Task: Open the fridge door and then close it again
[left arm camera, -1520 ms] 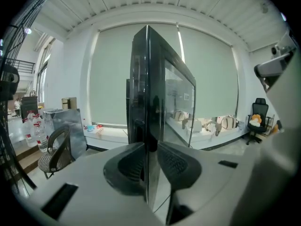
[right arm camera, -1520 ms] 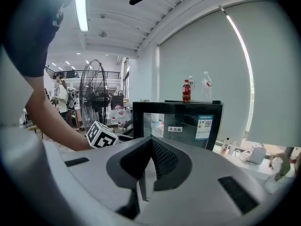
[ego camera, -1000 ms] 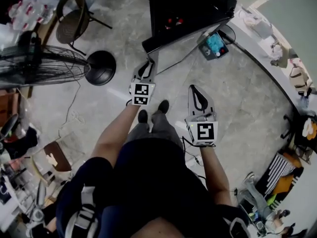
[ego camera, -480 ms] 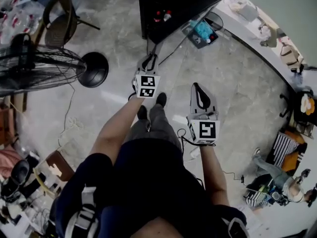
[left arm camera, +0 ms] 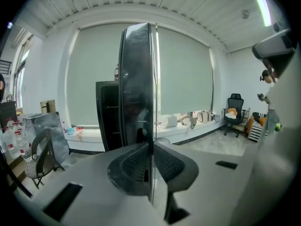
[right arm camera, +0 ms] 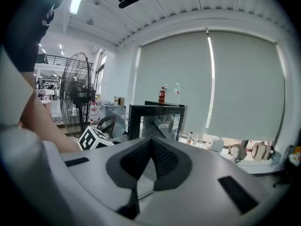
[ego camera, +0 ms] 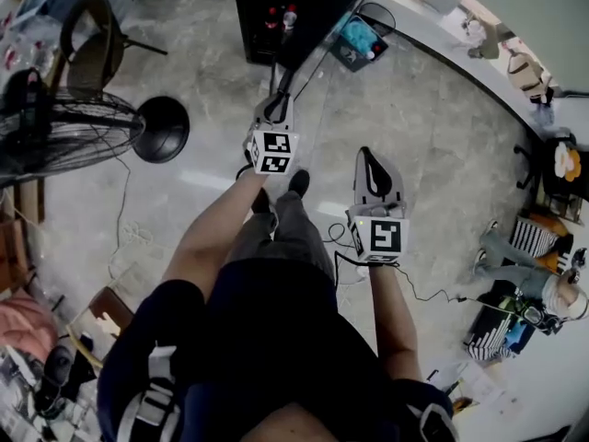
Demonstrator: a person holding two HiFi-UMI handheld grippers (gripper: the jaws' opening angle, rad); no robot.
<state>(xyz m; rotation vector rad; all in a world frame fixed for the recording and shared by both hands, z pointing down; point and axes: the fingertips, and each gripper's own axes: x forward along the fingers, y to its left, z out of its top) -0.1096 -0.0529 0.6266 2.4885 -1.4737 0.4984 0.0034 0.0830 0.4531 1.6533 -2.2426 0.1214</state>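
At the top of the head view, the black fridge (ego camera: pixel 308 7) stands against the wall with its fridge door (left arm camera: pixel 138 79) swung well out. In the left gripper view the door shows almost edge-on. The left gripper (ego camera: pixel 275 106) has just been closing its jaws, and the door's thin free edge runs straight down between them. The pads look pressed on it, so I read this as a pinch on the glass edge and not on a proper handle. The right gripper (ego camera: pixel 366 159) hangs apart from the door with its jaws together on nothing, pointing towards the fridge's front (right arm camera: pixel 155 119). My main worry is the narrow grip. A smooth edge held only at the tips could slide out if I pull off the door's arc, and the door would then swing free. Two bottles (right arm camera: pixel 162 95) stand on top of the cabinet, and a hard close or a jolt could topple them. A cable (ego camera: pixel 317 67) trails across the floor below the door's sweep and might snag. The fan base (ego camera: pixel 161 129) and my own feet (ego camera: pixel 298 183) are close enough to trip on if I step sideways while following the door.
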